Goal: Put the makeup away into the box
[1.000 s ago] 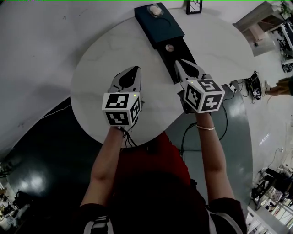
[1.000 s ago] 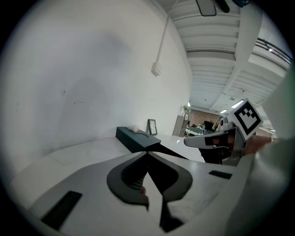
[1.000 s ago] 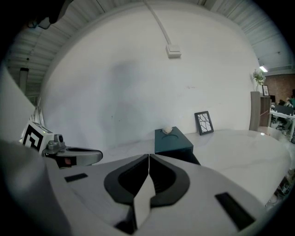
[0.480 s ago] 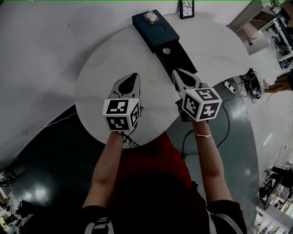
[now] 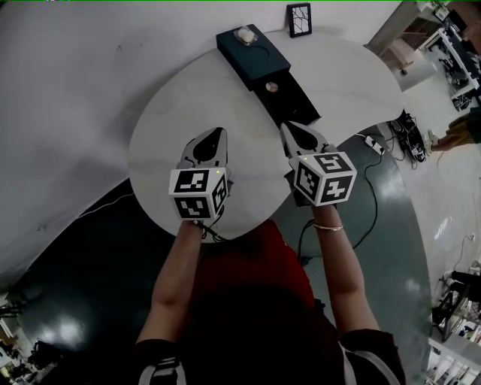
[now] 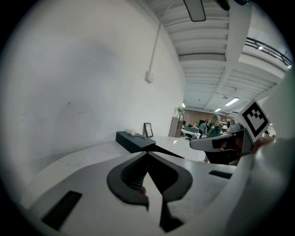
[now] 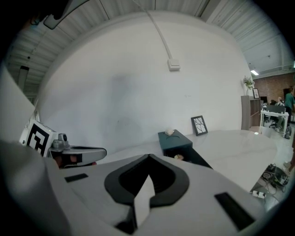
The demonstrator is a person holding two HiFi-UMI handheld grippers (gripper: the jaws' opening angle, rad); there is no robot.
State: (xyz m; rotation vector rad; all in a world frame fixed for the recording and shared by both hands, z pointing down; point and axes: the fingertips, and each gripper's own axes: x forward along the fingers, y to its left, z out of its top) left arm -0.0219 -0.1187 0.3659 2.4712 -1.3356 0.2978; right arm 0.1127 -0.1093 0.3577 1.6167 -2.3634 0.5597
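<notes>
A dark teal box [image 5: 252, 54] stands at the far side of the white round table [image 5: 169, 113], its black drawer [image 5: 293, 101] pulled out toward me. A small round makeup item [image 5: 272, 86] lies in the drawer, and a pale lump [image 5: 245, 34] sits on the box's top. My right gripper [image 5: 286, 128] is shut and empty, its tip just short of the drawer's near end. My left gripper [image 5: 216, 134] hovers over the table's middle, jaws together at the tip. A small reddish spot shows in its slit in the left gripper view; I cannot tell what it is.
A small framed picture [image 5: 298, 20] leans at the table's far edge beside the box. A power strip and cables [image 5: 373, 143] lie on the floor to the right. The table's near edge curves in right under both grippers. People stand far off in the room [image 6: 214, 124].
Both grippers have drawn back toward me, away from the box. The right tip, which was at the drawer's near end, is now slightly clear of it. The drawer stays open.
</notes>
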